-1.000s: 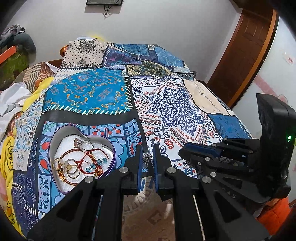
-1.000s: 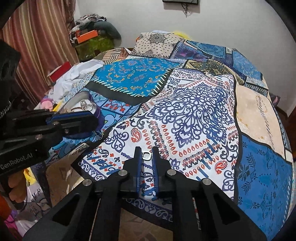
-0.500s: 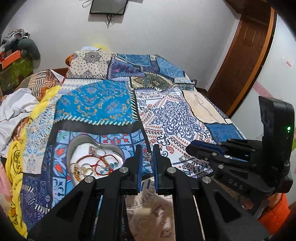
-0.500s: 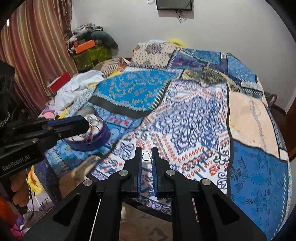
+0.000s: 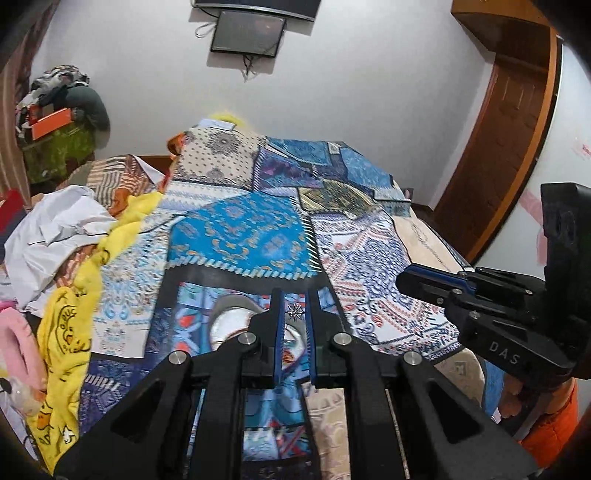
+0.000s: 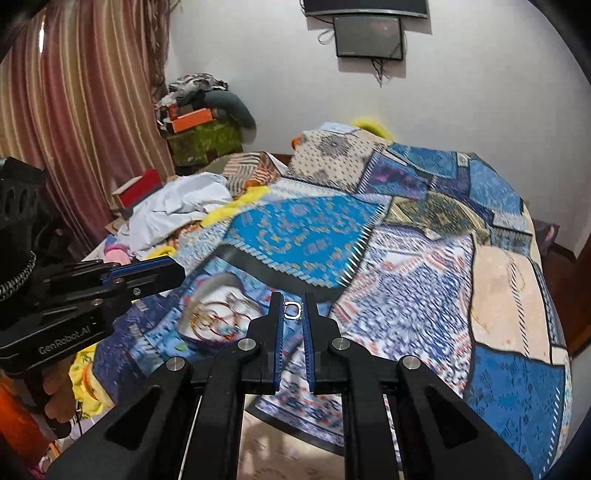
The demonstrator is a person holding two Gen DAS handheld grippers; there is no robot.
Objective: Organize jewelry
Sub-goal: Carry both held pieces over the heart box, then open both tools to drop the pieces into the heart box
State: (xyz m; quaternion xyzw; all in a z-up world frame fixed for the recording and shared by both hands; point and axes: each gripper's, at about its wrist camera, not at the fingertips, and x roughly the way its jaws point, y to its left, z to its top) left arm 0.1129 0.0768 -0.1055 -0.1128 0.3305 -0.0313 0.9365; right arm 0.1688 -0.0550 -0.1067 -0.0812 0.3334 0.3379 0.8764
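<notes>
My left gripper [image 5: 295, 314] is shut on a small star-shaped silver earring [image 5: 296, 312], held above the bed. My right gripper [image 6: 293, 309] is shut on a small silver ring [image 6: 293, 309]. The heart-shaped jewelry box [image 6: 214, 314], purple-walled with a white lining, sits on the patchwork bedspread and holds red and gold bangles and rings. In the left wrist view the box [image 5: 231, 317] is mostly hidden behind my left fingers. The right gripper also shows at the right of the left wrist view [image 5: 424, 282], and the left gripper at the left of the right wrist view [image 6: 162, 275].
A patterned blue patchwork bedspread [image 5: 258, 236] covers the bed. White and yellow clothes [image 5: 70, 243] are heaped at its left side. A wooden door [image 5: 506, 122] stands at the right, striped curtains [image 6: 74, 110] at the left, a wall screen [image 6: 369, 35] behind.
Both grippers have lifted and tilted up, so more wall shows. The jewelry box has slid lower in both views and now lies behind my left fingers. Both still hold their pieces.
</notes>
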